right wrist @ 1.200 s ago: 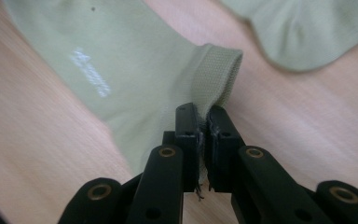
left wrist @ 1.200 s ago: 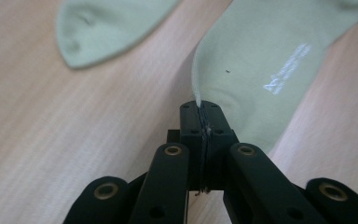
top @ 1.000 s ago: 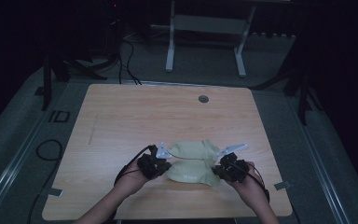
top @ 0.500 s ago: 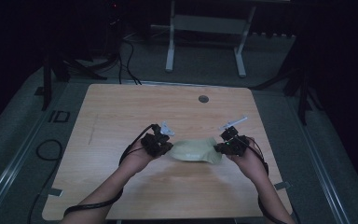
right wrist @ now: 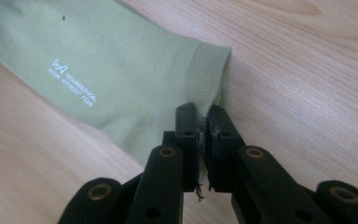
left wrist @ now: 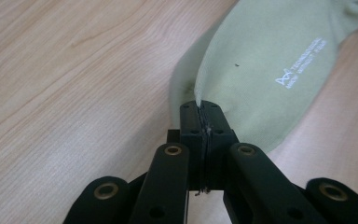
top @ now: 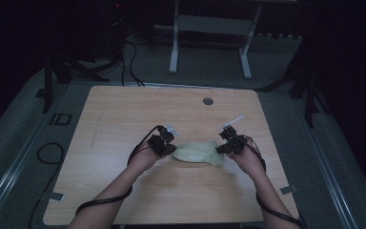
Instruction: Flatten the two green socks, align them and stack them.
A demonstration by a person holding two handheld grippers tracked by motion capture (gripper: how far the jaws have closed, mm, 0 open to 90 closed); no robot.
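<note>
Crosswise on the tabletop: pale green sock, long axis running left to right between both tools. Left tool clenched on one end's fold, right tool pinching the ribbed cuff. Equally near, one end each.

- The left gripper is low over the table, its jaws closed on the cloth edge.
- The right gripper is opposite, jaws clamped on the other end.
- Both forearms come from below.
</note>
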